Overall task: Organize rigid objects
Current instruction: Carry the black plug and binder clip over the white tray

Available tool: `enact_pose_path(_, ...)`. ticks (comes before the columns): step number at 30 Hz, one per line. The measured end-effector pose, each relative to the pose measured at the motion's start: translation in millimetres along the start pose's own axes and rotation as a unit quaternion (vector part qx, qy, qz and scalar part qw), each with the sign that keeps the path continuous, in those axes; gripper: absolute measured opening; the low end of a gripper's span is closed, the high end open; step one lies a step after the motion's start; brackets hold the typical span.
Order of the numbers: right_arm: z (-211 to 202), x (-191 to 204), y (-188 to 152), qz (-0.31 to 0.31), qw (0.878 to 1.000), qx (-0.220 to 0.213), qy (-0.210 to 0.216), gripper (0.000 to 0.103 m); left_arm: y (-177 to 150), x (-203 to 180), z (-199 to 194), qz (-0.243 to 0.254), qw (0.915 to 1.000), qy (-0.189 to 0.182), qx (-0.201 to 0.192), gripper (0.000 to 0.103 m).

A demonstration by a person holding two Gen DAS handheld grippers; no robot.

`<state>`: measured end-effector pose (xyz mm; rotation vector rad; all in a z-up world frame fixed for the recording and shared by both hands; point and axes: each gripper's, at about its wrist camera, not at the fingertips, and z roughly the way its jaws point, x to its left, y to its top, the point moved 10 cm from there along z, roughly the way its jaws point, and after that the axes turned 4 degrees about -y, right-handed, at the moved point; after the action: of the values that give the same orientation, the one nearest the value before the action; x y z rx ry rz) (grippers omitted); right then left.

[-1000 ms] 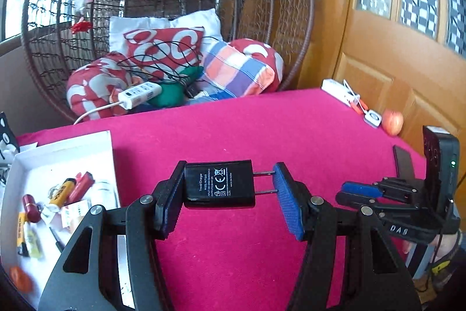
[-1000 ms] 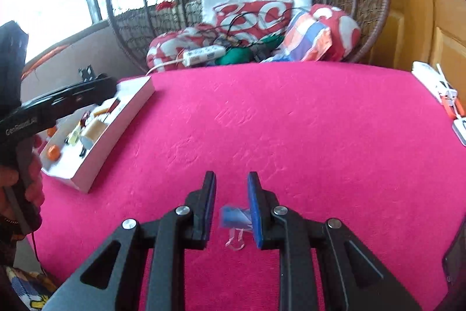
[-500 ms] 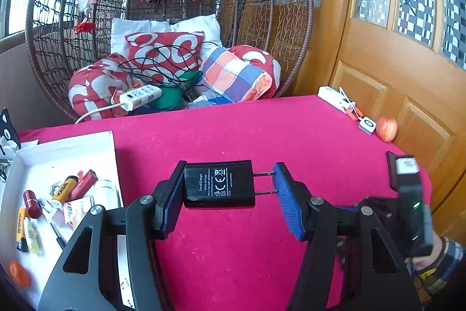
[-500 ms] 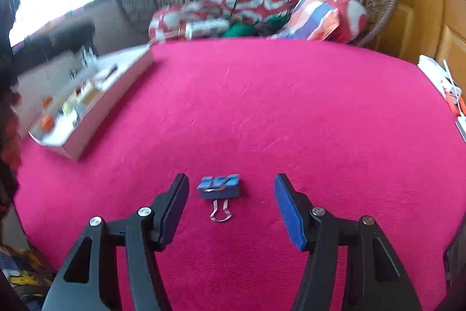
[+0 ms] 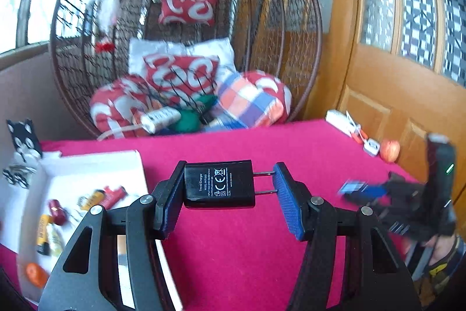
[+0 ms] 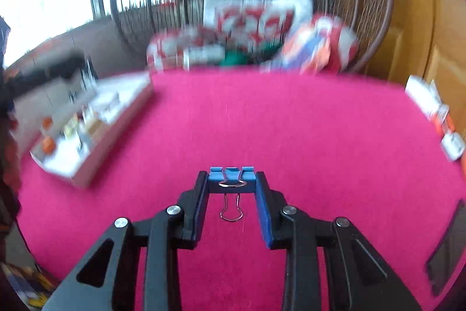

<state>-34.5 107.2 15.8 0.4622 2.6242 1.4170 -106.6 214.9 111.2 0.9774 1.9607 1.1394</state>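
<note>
Both hands are loaded, so the step in hand looks like the carry toward the shallow white cardboard tray [image 5: 87, 162] at the left edge of the magenta felt-covered table [image 5: 291, 142]. The left gripper [image 5: 227, 194] stands about half open around a black rectangular travel charger [image 5: 218, 184]: the charger's flat end presses on the left pad and its two metal prongs bear on the right pad, so it is clamped end to end, clear of the cloth. The right gripper [image 6: 232, 188] is closing, its jaws narrow and its blue pads against the two ends of a small blue binder clip [image 6: 231, 178], whose silver wire handle dangles between the fingers; the clip appears raised off the table. The tray already holds batteries, a red lighter-like piece and other small items too blurred to name. I judge the next move calls for swinging each gripper left over the tray's rim, lowering it into a bare patch of the floor, then releasing without knocking the contents.
</note>
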Motion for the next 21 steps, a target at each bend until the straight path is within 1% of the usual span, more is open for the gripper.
enact_pose_path(3,-43,-1,49,0.009,0.997,-0.083,0.005,0.03,17,11,-25,0.001,0.9992,0.02,-0.034,0.059)
enact_pose_path(4,-54,0,60,0.009,0.995,-0.104,0.004,0.03,22,16,-33,0.002,0.9986,0.029,-0.044,0.059)
enact_pose_path(8,-86,5,102,0.007,0.986,-0.169,0.006,0.03,35,36,-57,-0.005,0.9962,0.053,-0.069,0.059)
enact_pose_path(10,-92,10,114,0.002,0.983,-0.182,0.008,0.03,38,49,-66,-0.012,0.9947,0.067,-0.077,0.059)
enact_pose_path(13,-91,22,124,-0.006,0.982,-0.187,0.015,0.03,37,70,-76,-0.027,0.9924,0.089,-0.081,0.059)
enact_pose_path(18,-81,46,128,-0.026,0.983,-0.18,0.029,0.03,28,92,-89,-0.043,0.9897,0.109,-0.082,0.059)
enact_pose_path(21,-76,58,130,-0.034,0.983,-0.177,0.037,0.03,23,99,-94,-0.048,0.9887,0.117,-0.08,0.059)
